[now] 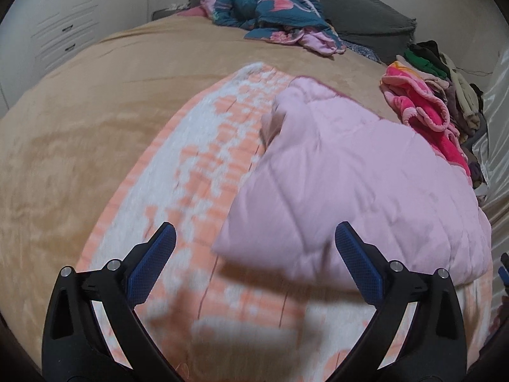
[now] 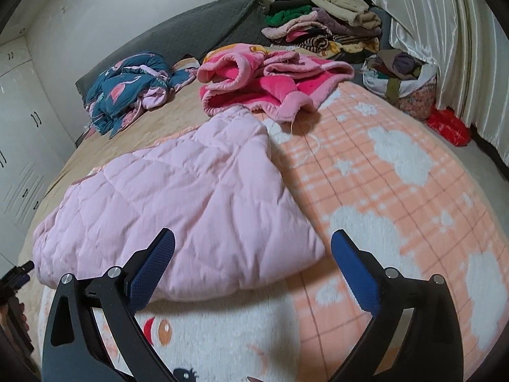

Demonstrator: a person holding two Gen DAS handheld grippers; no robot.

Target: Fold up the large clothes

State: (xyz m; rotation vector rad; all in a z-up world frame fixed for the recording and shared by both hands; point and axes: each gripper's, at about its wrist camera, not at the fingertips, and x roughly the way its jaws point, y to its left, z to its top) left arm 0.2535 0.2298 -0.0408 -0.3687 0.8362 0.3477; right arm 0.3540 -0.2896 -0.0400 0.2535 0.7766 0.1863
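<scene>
Left wrist view first: the left gripper (image 1: 254, 245) hangs above the bed with its jaws wide apart, nothing between them. Right under it lies the orange-and-white blanket (image 1: 203, 165), spread flat and a bit blurred here. On top of that blanket, to the right, sits the pink quilted garment (image 1: 356, 184), puffy, diamond-stitched, doubled over itself with one corner pointing toward the near side. Beyond, the tan bedspread (image 1: 95, 102) runs to the far end, where a teal flamingo-print bundle (image 1: 264, 6) is heaped against a grey headboard cushion (image 1: 366, 9).

Over to the right wrist view: the right gripper (image 2: 253, 245) also has its jaws spread wide and empty, poised over the near edge of the pink quilted garment (image 2: 178, 197). The fabric looks soft and creased, its rounded folded edge facing the camera, its far corner tapering toward a hot-pink fleece piece (image 2: 264, 79) that lies crumpled just beyond it. The orange-and-white blanket (image 2: 397, 172) shows white cloud shapes on a check pattern. Farther back right, a stack of folded clothes (image 2: 321, 25) stands beside a white curtain (image 2: 445, 31).
</scene>
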